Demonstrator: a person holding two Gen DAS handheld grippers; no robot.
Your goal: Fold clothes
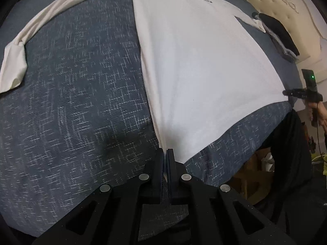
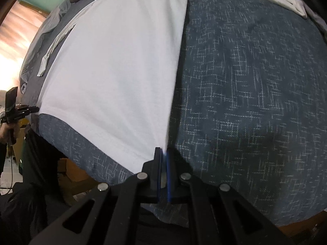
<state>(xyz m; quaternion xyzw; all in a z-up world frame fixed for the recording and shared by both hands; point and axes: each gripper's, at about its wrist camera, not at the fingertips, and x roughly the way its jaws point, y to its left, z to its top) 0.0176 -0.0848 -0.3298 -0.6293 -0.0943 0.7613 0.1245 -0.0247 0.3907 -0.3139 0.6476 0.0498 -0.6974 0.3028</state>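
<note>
Left view only: headboard (image 1: 282, 10), upper right.
Right view only: wooden floor (image 2: 18, 30), upper left.
Left claw (image 1: 165, 153): pinching the white shirt (image 1: 204, 71) hem corner.
Right claw (image 2: 163, 153): pinching the opposite hem corner.
Bed (image 1: 81, 91): blue cover under the shirt.

Both grippers are matte black with cut-out fingers. The left gripper (image 1: 165, 153) has four round silver rivets. The right gripper (image 2: 163, 152) has blue-edged pads.

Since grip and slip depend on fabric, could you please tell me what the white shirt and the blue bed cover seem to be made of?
White shirt: looks like thin, matte cotton-type knit; it drapes smoothly and puckers into fine creases at the pinched corner. Blue bed cover: seems a coarser woven textile, matte, with pale crosshatch threads across it. Exact fibres cannot be told.
</note>
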